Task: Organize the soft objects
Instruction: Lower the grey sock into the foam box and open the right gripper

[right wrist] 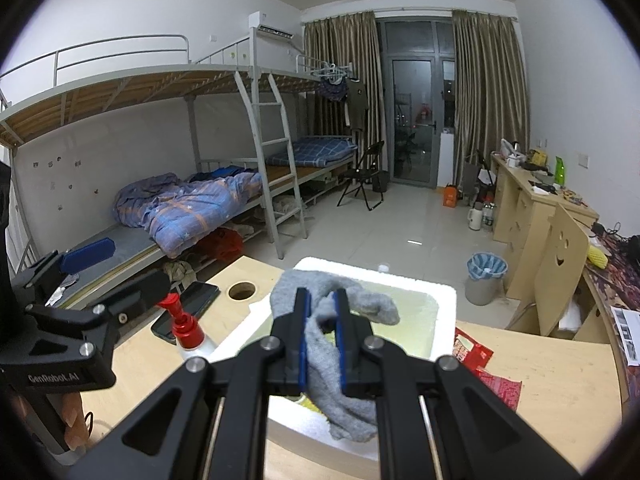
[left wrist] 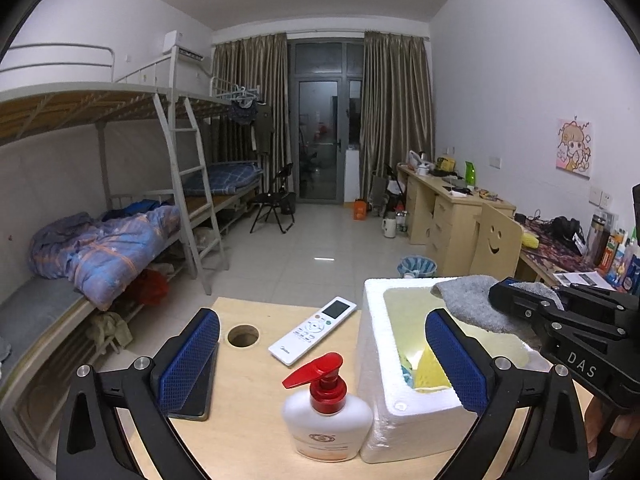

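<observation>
A white foam box [left wrist: 404, 420] stands on the wooden table; it also shows in the right wrist view [right wrist: 440, 292]. Yellow and blue soft items [left wrist: 424, 370] lie inside it. My right gripper [right wrist: 322, 320] is shut on a grey sock [right wrist: 352, 300] and holds it above the open box; the sock [left wrist: 468, 300] and that gripper [left wrist: 520, 300] also show in the left wrist view. My left gripper [left wrist: 322, 360] is open and empty, its fingers either side of the pump bottle and the box's left wall.
A white pump bottle with a red top [left wrist: 326, 416] stands against the box's left side. A white remote [left wrist: 312, 330], a dark phone [right wrist: 188, 308] and a round cable hole [left wrist: 243, 336] are on the table. Red packets [right wrist: 480, 360] lie right of the box.
</observation>
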`<state>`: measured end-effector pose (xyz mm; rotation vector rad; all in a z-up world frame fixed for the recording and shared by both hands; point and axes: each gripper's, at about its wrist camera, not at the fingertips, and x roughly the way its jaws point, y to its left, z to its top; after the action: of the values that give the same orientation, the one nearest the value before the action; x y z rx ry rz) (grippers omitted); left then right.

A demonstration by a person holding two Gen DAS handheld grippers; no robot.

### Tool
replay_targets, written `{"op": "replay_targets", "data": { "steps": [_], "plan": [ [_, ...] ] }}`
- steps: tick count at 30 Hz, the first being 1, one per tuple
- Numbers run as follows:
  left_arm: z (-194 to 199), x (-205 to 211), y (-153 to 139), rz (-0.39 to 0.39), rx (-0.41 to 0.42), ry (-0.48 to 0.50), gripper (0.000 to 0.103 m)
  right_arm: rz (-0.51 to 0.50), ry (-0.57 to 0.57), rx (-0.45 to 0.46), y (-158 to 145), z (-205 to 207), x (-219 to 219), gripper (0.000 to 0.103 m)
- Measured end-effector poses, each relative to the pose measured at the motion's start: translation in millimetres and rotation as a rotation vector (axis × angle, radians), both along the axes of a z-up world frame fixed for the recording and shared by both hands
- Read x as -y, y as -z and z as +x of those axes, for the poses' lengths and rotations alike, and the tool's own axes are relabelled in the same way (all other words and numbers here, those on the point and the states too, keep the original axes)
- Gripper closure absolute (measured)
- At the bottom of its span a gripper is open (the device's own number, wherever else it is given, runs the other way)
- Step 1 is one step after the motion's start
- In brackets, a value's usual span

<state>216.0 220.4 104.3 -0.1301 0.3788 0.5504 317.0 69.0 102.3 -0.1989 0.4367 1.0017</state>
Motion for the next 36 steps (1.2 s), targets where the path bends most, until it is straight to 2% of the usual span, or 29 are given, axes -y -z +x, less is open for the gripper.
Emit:
{"op": "replay_targets", "data": {
  "steps": [11,14,17,19,21,25,36],
  "plan": [
    [-1.7,-2.5,-0.4,0.002,0.003,0.004,0.0,-0.01,0.01,0.007,5.6,5.4,-5.3,0.089],
    [-0.3,-3.6,-1.1,-0.004,0.003,0.002,0.0,-0.023,0.012,0.013,9.6,6.3,-7.5,0.085],
    [-0.6,-3.9,-1.5,-0.005,0.004,0.002,0.0,-0.03,0.02,0.019,12.4,5.9,-8.3,0.068],
    [0.2,-4.0,-1.4,-0.001,-0.003,0.005,0.0,-0.026,0.028,0.032,12.2,5.7,-6.0,0.041],
    [0.7,-3.7,-1.2,0.002,-0.007,0.006,0.0,-0.018,0.042,0.056,11.1,3.0,-3.6,0.033],
    [1.2,-3.5,-1.5,0.0,-0.003,0.004,0.0,-0.021,0.043,0.081,9.1,-0.5,-3.8,0.032],
    [1.6,-0.8,-1.5,0.002,0.0,0.012,0.0,-0.024,0.056,0.058,2.6,-0.7,1.2,0.031]
  ]
}}
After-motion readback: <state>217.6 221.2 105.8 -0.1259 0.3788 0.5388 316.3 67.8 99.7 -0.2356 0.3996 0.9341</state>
